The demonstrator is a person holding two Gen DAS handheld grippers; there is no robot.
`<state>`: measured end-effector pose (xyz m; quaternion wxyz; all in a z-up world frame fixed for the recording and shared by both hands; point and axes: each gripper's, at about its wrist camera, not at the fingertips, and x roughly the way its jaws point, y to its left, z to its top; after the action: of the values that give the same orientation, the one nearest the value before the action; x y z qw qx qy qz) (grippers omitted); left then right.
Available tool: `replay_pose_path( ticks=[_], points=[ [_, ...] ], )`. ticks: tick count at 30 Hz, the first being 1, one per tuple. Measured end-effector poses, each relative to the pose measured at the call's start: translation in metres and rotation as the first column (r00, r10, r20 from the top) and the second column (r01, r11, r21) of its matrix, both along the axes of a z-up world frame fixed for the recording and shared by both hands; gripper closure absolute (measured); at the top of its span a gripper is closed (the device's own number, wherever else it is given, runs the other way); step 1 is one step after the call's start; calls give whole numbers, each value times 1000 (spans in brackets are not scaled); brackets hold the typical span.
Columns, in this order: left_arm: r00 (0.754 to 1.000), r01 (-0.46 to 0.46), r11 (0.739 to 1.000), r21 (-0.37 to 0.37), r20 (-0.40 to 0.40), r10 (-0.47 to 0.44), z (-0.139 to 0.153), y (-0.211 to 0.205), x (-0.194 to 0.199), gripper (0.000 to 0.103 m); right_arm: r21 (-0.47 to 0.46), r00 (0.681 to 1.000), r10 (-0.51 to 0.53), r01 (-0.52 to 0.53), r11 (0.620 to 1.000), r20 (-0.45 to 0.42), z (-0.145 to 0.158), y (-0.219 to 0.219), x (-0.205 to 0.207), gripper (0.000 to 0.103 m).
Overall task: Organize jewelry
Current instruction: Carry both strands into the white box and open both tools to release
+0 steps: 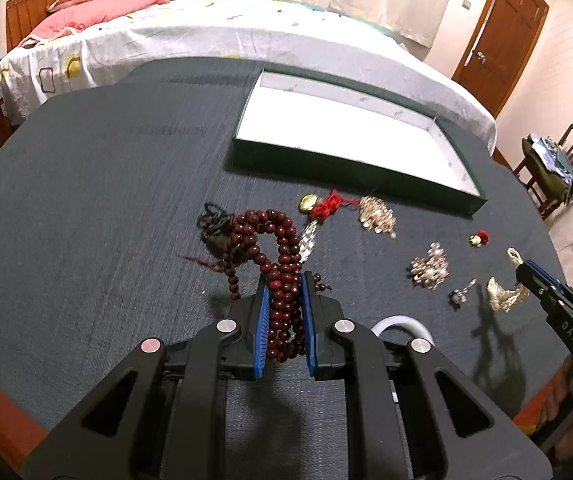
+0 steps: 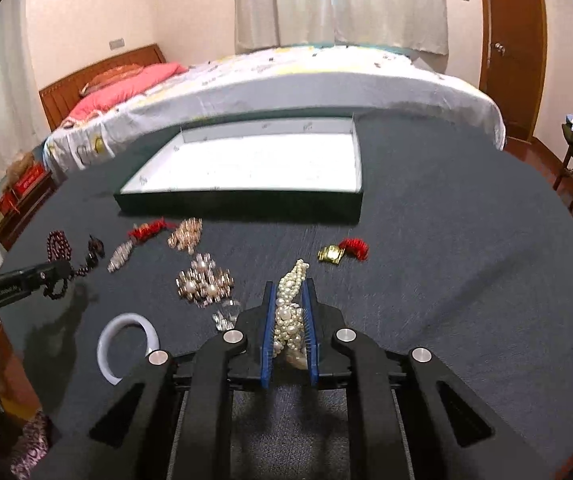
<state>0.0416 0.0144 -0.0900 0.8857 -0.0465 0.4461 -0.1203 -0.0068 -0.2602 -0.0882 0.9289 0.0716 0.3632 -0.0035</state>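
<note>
My left gripper (image 1: 283,280) is shut on a dark red bead necklace (image 1: 274,248), lifted above the dark table; it also shows at the left of the right wrist view (image 2: 56,270). My right gripper (image 2: 289,286) is shut on a white pearl necklace (image 2: 290,312); in the left wrist view it (image 1: 520,274) holds the pearls (image 1: 504,294) at the far right. A shallow green tray with a white inside (image 1: 366,128) (image 2: 246,160) lies beyond both grippers. Loose jewelry lies between: gold-pearl clusters (image 1: 430,266) (image 2: 205,280), a red tassel with gold charm (image 1: 326,206) (image 2: 342,250).
A white bangle (image 2: 126,344) (image 1: 402,324) lies near the table's front. A crystal piece (image 2: 226,316) and a gold brooch (image 1: 378,216) rest on the cloth. A bed (image 1: 206,36) stands behind the table; a chair (image 1: 558,168) and a door (image 1: 502,32) are at right.
</note>
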Motion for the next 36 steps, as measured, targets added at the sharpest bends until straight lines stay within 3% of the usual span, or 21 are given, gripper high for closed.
replay_pose_path(
  ticks=[11,17,24,31,36],
  points=[
    [998,26,999,-42,57,-23,31,-8,14,88,33,995,1,-5,999,103,39,-9,11,89],
    [991,56,997,-44,126,-50,48,-25,41,88,37,987,9,-15,999,157,55,-10,43,89],
    [979,86,995,-45,189,-76,62,-56,101,88,30,977,1,-8,1000,213,71,-18,102,89],
    [982,96,995,-33,165,-90,49,-83,175,88,42,983,-25,18,999,183,53,-31,177,89],
    [992,83,996,-20,101,-81,24,-97,228,88,61,996,-35,30,998,88,19,-41,232,89]
  ],
)
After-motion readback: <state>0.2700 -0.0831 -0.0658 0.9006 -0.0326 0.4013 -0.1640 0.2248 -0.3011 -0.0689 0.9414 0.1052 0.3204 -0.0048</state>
